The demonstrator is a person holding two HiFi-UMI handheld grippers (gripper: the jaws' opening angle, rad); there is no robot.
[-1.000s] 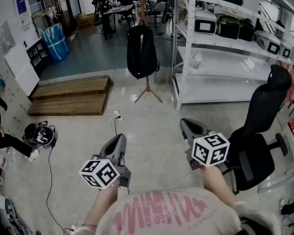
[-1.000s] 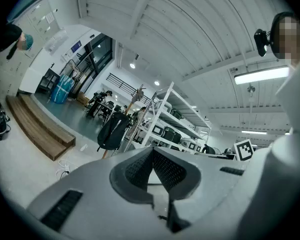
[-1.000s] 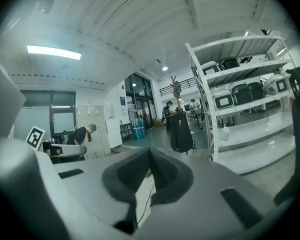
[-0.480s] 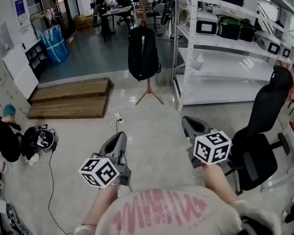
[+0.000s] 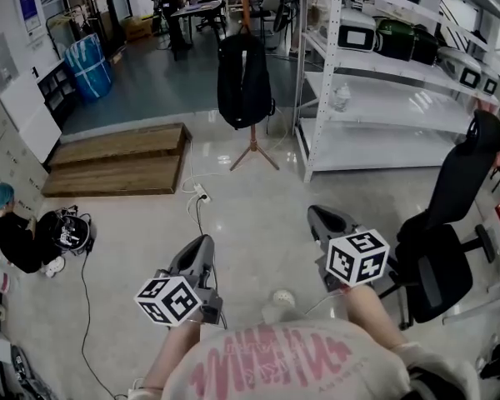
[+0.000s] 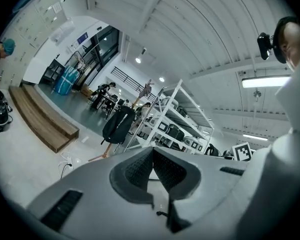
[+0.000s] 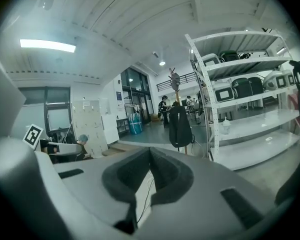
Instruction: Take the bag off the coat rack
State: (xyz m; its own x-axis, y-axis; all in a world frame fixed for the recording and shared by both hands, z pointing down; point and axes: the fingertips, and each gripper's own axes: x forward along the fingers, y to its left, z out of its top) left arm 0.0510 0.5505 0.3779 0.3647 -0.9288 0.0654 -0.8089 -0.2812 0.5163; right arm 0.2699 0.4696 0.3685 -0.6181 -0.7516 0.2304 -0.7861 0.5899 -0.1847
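Left gripper (image 5: 203, 243) and right gripper (image 5: 318, 217) are both clenched and empty; the black bag (image 5: 244, 77) hangs on the coat rack (image 5: 252, 147) well ahead of them; a snagged strap could topple the rack.

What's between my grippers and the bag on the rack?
Head view: from the left gripper and right gripper to the bag, mostly bare floor; only a white power strip with its cable lies there, on the left side.
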